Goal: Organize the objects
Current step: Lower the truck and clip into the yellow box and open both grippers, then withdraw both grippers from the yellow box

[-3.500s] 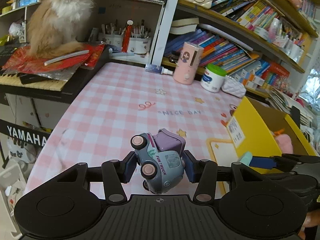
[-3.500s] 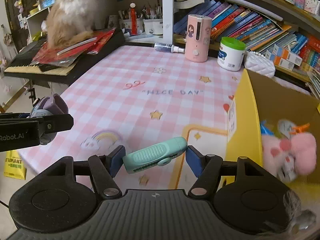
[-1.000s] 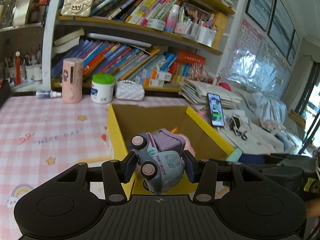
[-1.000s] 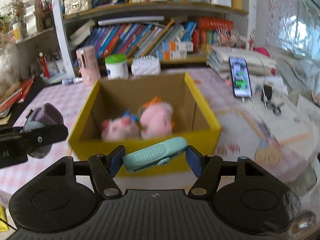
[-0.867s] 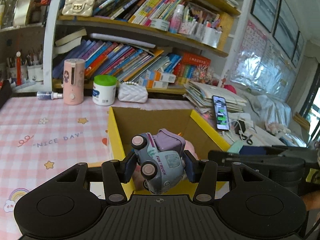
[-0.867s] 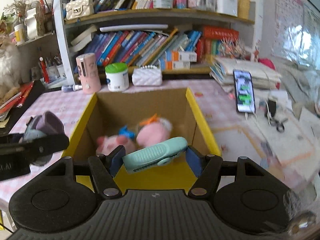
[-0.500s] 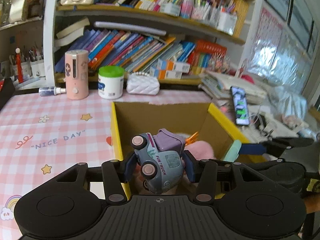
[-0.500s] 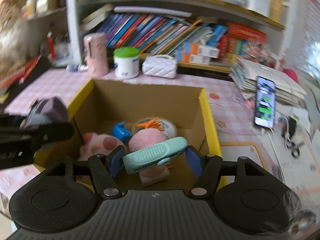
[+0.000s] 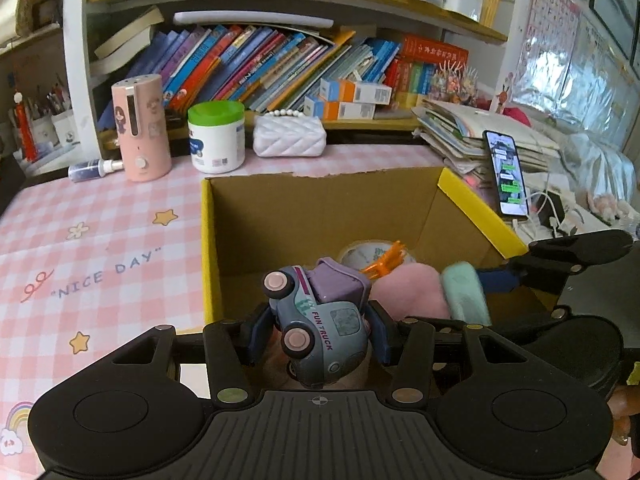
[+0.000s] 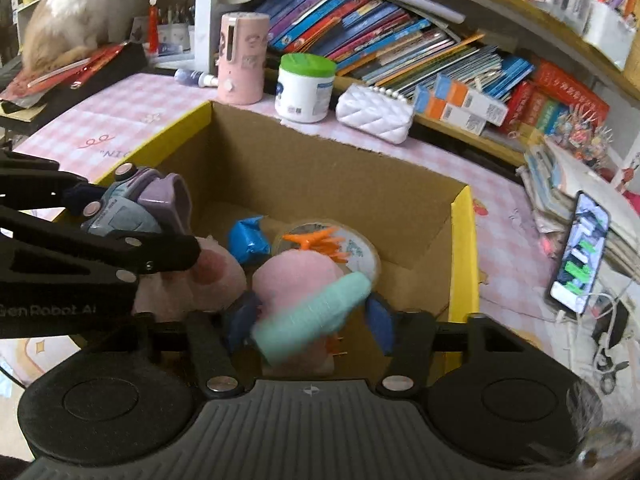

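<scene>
**Both grippers loaded above the yellow box**

Nearest, the left gripper is clenched on a grey-blue toy truck over the box's front edge. At its three o'clock, the right gripper has just tightened on a mint-green clip, blurred and tilted. Below them, inside the cardboard box, lie pink plush toys, a blue packet and an orange clip. At eleven o'clock beyond, a green-lidded jar stands on the checked tablecloth.

Each wrist camera looked forward and down along its own claw, close above the box on the tabletop; both views shared the box, the bookshelf behind, and the other claw
</scene>
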### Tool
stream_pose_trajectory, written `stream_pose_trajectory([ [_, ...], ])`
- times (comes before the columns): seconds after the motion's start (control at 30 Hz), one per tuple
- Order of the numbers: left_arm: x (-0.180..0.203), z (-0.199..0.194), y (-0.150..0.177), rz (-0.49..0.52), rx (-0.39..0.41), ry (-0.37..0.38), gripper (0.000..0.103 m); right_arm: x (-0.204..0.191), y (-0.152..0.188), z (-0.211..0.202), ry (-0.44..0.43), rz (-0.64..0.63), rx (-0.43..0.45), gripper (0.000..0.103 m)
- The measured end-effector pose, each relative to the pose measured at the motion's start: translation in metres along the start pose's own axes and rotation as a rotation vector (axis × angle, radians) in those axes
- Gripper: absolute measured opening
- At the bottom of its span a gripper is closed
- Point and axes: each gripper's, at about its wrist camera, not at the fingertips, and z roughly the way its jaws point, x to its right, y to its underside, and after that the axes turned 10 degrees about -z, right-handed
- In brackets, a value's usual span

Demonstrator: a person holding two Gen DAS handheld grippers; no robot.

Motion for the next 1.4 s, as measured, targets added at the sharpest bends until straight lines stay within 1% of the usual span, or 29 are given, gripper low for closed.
stream_pose_trajectory([
  [0.07, 0.003, 0.003, 0.000, 0.007, -0.001, -0.008, 0.049, 0.002, 0.000, 0.005, -0.027, -0.003, -0.011, 0.046],
  [0.17, 0.007, 0.006, 0.000, 0.019, 0.000, -0.015, 0.049, 0.001, 0.002, 0.012, -0.042, -0.012, -0.036, 0.046],
  [0.27, 0.010, 0.010, -0.001, 0.013, -0.011, -0.012, 0.049, 0.006, 0.006, 0.017, -0.069, 0.035, -0.052, 0.046],
  [0.33, 0.014, 0.012, -0.002, 0.023, -0.005, -0.018, 0.049, 0.008, 0.008, 0.017, -0.069, 0.053, -0.054, 0.047],
  [0.37, 0.015, 0.013, -0.003, 0.024, -0.004, -0.015, 0.049, 0.009, 0.009, 0.016, -0.062, 0.058, -0.050, 0.049],
  [0.5, 0.018, 0.013, -0.002, 0.025, 0.001, -0.006, 0.051, 0.009, 0.014, 0.007, -0.047, 0.090, -0.023, 0.049],
  [0.57, 0.018, 0.006, -0.001, 0.025, 0.021, 0.008, 0.058, 0.007, 0.016, 0.000, -0.032, 0.103, -0.009, 0.049],
  [0.6, 0.018, 0.001, -0.001, 0.021, 0.039, 0.015, 0.060, 0.007, 0.017, -0.004, -0.024, 0.111, 0.001, 0.049],
  [0.63, 0.018, -0.004, 0.000, 0.017, 0.059, 0.026, 0.060, 0.006, 0.018, -0.008, -0.015, 0.119, 0.009, 0.050],
  [0.7, 0.018, -0.015, -0.001, 0.006, 0.090, 0.053, 0.060, 0.006, 0.020, -0.016, 0.007, 0.141, 0.021, 0.053],
  [0.77, 0.019, -0.025, -0.001, 0.001, 0.111, 0.073, 0.060, 0.005, 0.023, -0.026, 0.035, 0.168, 0.035, 0.053],
  [0.8, 0.020, -0.032, -0.001, 0.005, 0.126, 0.087, 0.064, 0.005, 0.024, -0.031, 0.047, 0.183, 0.045, 0.054],
  [0.83, 0.020, -0.038, -0.001, 0.010, 0.140, 0.094, 0.071, 0.004, 0.026, -0.038, 0.063, 0.205, 0.055, 0.056],
  [0.87, 0.020, -0.046, 0.001, 0.014, 0.162, 0.099, 0.074, 0.004, 0.028, -0.043, 0.082, 0.232, 0.061, 0.059],
  [0.93, 0.019, -0.060, 0.004, 0.013, 0.198, 0.106, 0.086, 0.001, 0.032, -0.054, 0.117, 0.285, 0.065, 0.060],
  [1.0, 0.014, -0.072, 0.008, 0.000, 0.217, 0.112, 0.087, -0.005, 0.037, -0.064, 0.132, 0.331, 0.066, 0.060],
  [1.07, 0.008, -0.081, 0.012, -0.013, 0.219, 0.118, 0.087, -0.015, 0.040, -0.072, 0.153, 0.348, 0.070, 0.061],
  [1.1, 0.004, -0.086, 0.017, -0.019, 0.219, 0.113, 0.087, -0.021, 0.041, -0.077, 0.173, 0.339, 0.085, 0.063],
  [1.2, -0.008, -0.099, 0.027, -0.041, 0.213, 0.088, 0.088, -0.040, 0.043, -0.092, 0.220, 0.344, 0.114, 0.066],
  [1.33, -0.029, -0.119, 0.046, -0.063, 0.204, 0.047, 0.090, -0.063, 0.049, -0.102, 0.233, 0.368, 0.099, 0.066],
  [1.4, -0.041, -0.128, 0.057, -0.072, 0.190, 0.009, 0.090, -0.077, 0.051, -0.107, 0.235, 0.369, 0.088, 0.067],
])
